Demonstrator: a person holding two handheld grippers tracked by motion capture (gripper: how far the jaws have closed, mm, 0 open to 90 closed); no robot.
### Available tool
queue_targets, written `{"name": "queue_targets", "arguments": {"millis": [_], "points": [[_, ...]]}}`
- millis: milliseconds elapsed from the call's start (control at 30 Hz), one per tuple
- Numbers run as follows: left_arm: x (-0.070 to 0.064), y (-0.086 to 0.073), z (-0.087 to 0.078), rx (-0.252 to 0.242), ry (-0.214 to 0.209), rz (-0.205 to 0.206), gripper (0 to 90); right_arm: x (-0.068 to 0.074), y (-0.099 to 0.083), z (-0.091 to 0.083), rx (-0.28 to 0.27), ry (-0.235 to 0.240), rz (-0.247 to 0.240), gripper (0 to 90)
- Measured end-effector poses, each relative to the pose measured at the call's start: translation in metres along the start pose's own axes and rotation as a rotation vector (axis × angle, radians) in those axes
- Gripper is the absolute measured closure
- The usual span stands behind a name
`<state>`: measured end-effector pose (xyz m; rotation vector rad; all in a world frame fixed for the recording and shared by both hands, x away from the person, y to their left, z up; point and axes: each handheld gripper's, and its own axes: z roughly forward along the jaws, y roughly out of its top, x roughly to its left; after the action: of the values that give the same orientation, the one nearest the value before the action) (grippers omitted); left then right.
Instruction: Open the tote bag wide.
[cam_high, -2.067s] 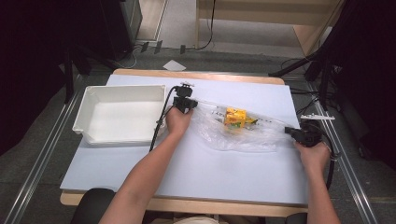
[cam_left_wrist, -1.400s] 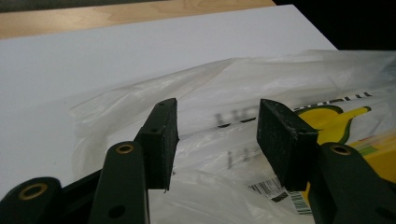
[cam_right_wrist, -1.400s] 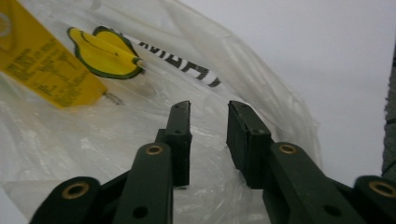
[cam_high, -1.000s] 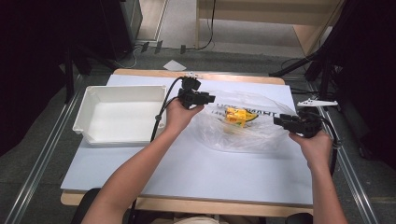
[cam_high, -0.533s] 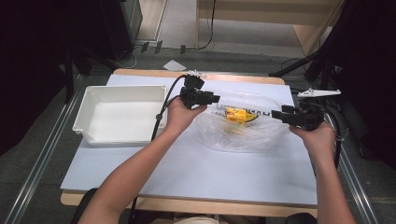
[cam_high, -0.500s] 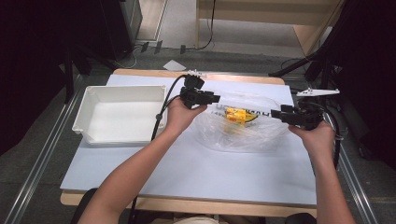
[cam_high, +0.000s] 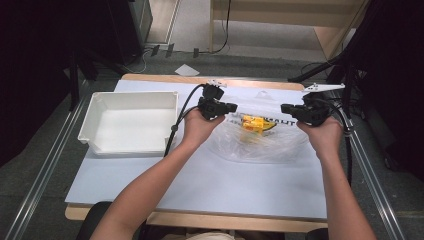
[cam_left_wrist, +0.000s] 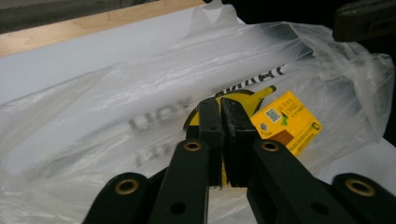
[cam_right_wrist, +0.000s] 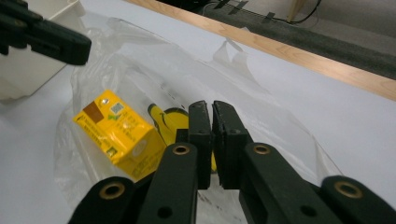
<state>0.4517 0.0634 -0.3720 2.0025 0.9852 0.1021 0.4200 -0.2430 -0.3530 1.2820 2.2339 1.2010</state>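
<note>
On the tabletop (cam_high: 200, 185), a tray (cam_high: 127, 122) sits at the left. To its right lies a plastic bag (cam_high: 260, 142) with a carton (cam_high: 253, 123) inside, between the two hand-held grippers.

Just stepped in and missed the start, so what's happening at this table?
A person is holding a clear plastic bag with a gripper in each hand. The left gripper and the right gripper each have their fingers pinched shut on the bag's film, at opposite sides. A yellow carton lies inside the bag, beside a yellow banana. A white plastic tray sits to the left on the table.
</note>
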Motion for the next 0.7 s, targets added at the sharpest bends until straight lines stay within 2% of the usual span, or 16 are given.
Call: {"name": "queue_targets", "arguments": {"millis": [100, 233, 333, 433, 500, 700], "points": [[0.000, -0.004, 0.007, 0.004, 0.004, -0.008, 90.0, 0.000, 0.005, 0.013, -0.002, -0.003, -0.008, 90.0], [0.002, -0.009, 0.017, 0.020, 0.021, -0.018, 90.0, -0.004, 0.007, 0.032, 0.011, -0.001, 0.008, 90.0], [0.006, -0.014, 0.025, 0.038, 0.031, -0.034, 90.0, -0.007, 0.005, 0.046, 0.042, 0.002, 0.016, 90.0], [0.009, -0.020, 0.033, 0.059, 0.037, -0.047, 90.0, -0.007, 0.001, 0.060, 0.069, 0.000, -0.001, 90.0], [0.012, -0.027, 0.037, 0.069, 0.032, -0.066, 90.0, -0.008, -0.003, 0.067, 0.078, 0.006, 0.000, 90.0], [0.012, -0.043, 0.039, 0.092, 0.013, -0.073, 90.0, -0.011, -0.013, 0.083, 0.102, -0.002, 0.008, 90.0]]}}
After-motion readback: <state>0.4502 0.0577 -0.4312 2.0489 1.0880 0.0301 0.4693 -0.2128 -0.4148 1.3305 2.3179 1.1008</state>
